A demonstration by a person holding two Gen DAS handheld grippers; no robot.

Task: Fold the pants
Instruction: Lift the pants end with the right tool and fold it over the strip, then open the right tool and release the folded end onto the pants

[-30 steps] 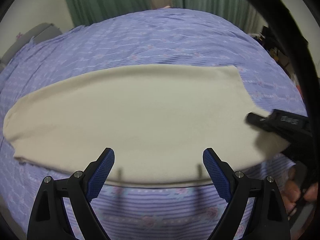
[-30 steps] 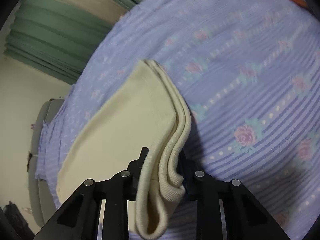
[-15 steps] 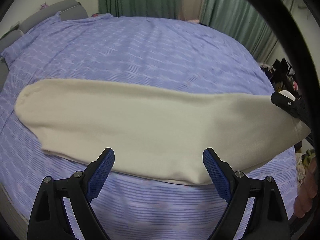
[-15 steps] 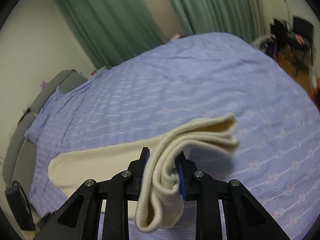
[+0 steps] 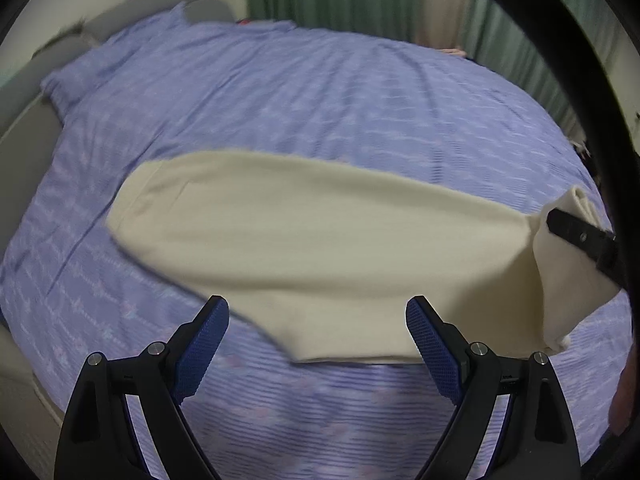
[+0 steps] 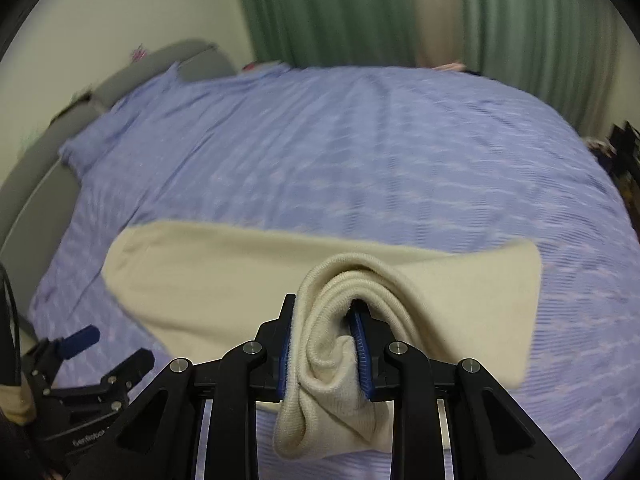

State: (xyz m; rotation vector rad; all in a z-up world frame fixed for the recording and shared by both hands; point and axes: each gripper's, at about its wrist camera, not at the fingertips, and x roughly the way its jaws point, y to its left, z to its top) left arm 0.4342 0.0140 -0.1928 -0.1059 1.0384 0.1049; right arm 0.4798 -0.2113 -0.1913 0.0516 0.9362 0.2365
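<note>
- My right wrist view shows the grip up close: the right gripper [image 6: 324, 344] is clamped on a bunched, ribbed end of the cream pants [image 6: 248, 284], with folds bulging above and below the blue pads [image 6: 362, 356].
- My left wrist view shows the same grip only at its far right edge, where one black finger crosses the lifted cloth; it shows the pants [image 5: 320, 240] lying long across the bed [image 5: 320, 100].
- The left gripper [image 5: 318, 344] is spread wide with nothing between its pads, hanging over the near edge of the pants.
- Around: a purple flowered sheet [image 6: 380, 152], green curtains [image 6: 340, 12] behind, a grey headboard [image 6: 36, 168] at left. Both views are blurred.
- Both grippers tilt steeply down toward the bed.
</note>
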